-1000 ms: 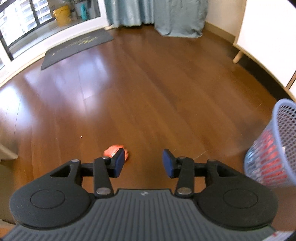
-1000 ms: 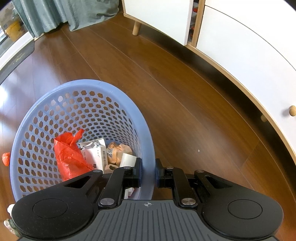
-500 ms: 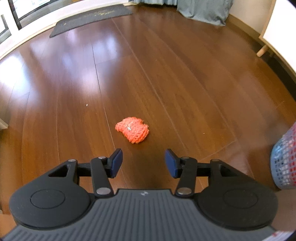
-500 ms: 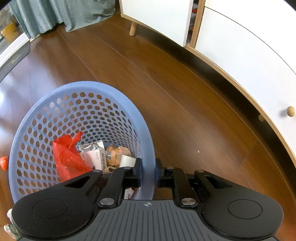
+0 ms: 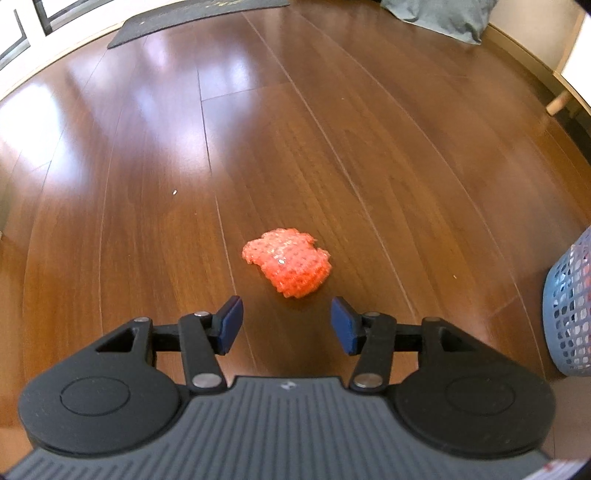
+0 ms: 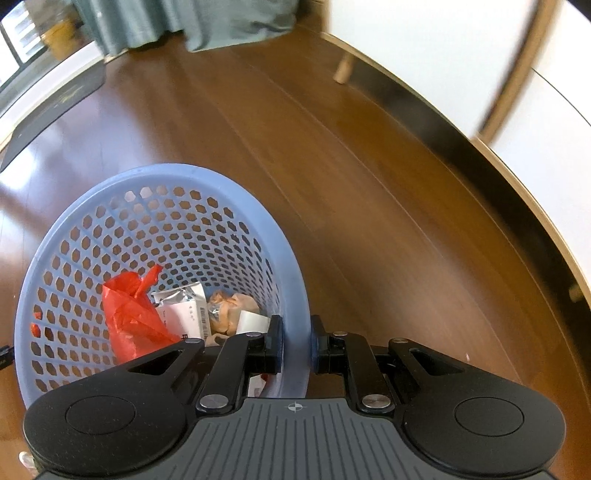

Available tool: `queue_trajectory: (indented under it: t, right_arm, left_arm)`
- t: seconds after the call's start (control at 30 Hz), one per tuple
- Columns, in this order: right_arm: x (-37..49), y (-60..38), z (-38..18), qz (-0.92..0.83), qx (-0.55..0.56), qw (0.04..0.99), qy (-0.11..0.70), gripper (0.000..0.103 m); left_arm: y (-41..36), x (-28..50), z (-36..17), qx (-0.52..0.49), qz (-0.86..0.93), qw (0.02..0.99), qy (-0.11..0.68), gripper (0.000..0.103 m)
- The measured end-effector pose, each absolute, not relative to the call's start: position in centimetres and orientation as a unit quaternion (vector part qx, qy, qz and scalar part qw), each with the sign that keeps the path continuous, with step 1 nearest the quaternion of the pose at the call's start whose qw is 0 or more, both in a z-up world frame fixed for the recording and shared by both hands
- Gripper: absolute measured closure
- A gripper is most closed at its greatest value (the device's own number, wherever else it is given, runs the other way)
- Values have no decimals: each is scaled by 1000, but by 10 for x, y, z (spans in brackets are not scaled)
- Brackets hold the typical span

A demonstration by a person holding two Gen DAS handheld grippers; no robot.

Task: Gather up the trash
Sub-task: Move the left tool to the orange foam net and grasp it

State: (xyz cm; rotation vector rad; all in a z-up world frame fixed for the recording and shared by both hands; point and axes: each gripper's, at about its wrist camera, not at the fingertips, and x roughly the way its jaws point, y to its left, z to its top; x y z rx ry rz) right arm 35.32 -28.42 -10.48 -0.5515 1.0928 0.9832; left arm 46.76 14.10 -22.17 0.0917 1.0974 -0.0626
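Observation:
An orange-red foam net wad [image 5: 287, 266] lies on the wooden floor. My left gripper [image 5: 286, 325] hovers just short of it, its jaws opening, with nothing between the blue pads. The blue perforated basket [image 6: 110, 206] fills the lower left of the right wrist view. My right gripper [image 6: 294, 341] is shut on its rim, one pad inside and one outside. Inside the basket lie a red plastic bag [image 6: 129, 314], a white packet [image 6: 183, 312] and crumpled brown wrapping [image 6: 231, 306]. The same basket [image 5: 570, 314] shows at the right edge of the left wrist view.
A white cabinet on wooden legs [image 6: 480, 55] runs along the right wall. A dark doormat [image 5: 199, 13] lies by the window, and grey curtains [image 6: 184, 22] hang down to the floor at the back. Small crumbs [image 5: 174, 192] dot the floor.
The left gripper dropped toward the floor and its jaws widened; the orange wad now sits larger, just ahead of the pads. The right gripper carried the basket sideways, so the cabinet shifted in view.

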Motion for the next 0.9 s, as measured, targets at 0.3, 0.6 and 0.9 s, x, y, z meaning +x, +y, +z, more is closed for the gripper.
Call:
queue_trajectory:
  t: [0.3,0.6,0.9]
  right_arm:
    - [351,-286,-105,454,-273,703,475,90]
    - [350,-278,-106,459,-284,699,469,90]
    - [349,-278,-109,474,-296,689,462,90]
  left_arm:
    - [142,504,-244,14,-21,848,529,40]
    - [146,526,-266,-6,0,842,539,49]
    - [137,520,-258,45,-5,854,519,64]
